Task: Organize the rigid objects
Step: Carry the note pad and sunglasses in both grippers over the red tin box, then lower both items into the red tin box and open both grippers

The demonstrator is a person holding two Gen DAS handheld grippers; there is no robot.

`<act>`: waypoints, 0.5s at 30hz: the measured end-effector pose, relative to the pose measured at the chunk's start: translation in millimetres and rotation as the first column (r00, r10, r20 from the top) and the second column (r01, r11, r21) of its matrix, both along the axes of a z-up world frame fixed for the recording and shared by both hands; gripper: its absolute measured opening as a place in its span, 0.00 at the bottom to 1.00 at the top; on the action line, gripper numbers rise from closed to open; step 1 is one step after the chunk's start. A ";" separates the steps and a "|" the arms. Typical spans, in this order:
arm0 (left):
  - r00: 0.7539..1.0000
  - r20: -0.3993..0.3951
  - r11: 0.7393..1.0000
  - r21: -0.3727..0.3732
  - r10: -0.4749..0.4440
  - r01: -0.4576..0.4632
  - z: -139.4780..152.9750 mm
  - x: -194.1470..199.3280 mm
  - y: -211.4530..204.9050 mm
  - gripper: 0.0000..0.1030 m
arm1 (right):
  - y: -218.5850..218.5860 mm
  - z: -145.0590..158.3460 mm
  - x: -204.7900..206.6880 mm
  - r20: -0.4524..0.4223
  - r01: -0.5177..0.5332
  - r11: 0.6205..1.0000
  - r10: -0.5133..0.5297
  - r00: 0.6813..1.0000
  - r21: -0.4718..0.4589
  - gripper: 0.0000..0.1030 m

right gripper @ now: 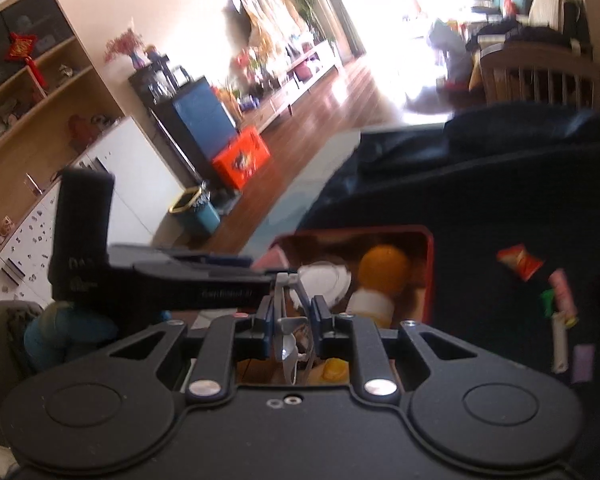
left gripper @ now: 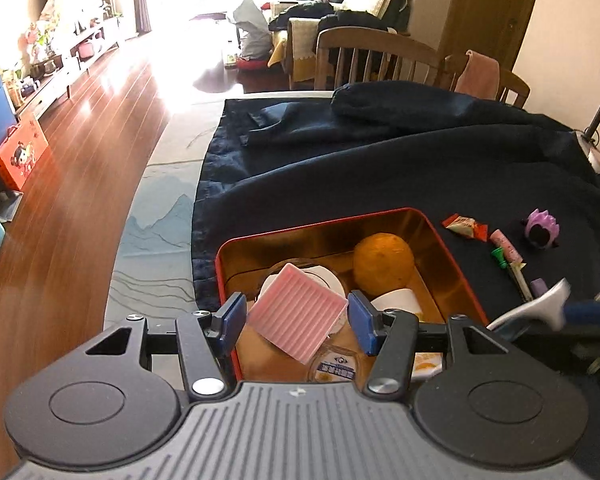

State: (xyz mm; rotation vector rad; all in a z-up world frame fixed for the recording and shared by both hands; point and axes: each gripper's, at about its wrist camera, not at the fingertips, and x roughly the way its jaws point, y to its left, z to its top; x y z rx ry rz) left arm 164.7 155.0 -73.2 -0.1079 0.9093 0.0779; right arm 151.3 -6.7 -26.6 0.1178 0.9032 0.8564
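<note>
A red tin box (left gripper: 456, 252) with a gold inside sits on the dark blue cloth. It holds an orange (left gripper: 383, 263), white cups (left gripper: 396, 300) and a clear jar (left gripper: 334, 364). My left gripper (left gripper: 298, 318) is over the box with a pink ribbed square (left gripper: 296, 316) between its blue pads; the pads touch its corners. My right gripper (right gripper: 293, 316) hovers over the box (right gripper: 430, 276) and is shut on a silver metal tool (right gripper: 288, 344). That tool also shows blurred in the left wrist view (left gripper: 544, 306).
Loose items lie on the cloth (left gripper: 380, 168) right of the box: a red snack packet (left gripper: 462, 226), a pink tube (left gripper: 508, 246), a green piece (left gripper: 499, 258), a purple spiky toy (left gripper: 542, 229). Wooden chairs (left gripper: 376, 60) stand behind the table. The floor drops off at left.
</note>
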 end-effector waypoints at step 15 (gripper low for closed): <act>0.999 -0.044 1.000 0.007 -0.025 0.026 -25.2 30.4 3.2 0.53 | 17.9 -36.9 13.8 -0.067 -0.025 0.997 0.020 0.998 -0.077 0.18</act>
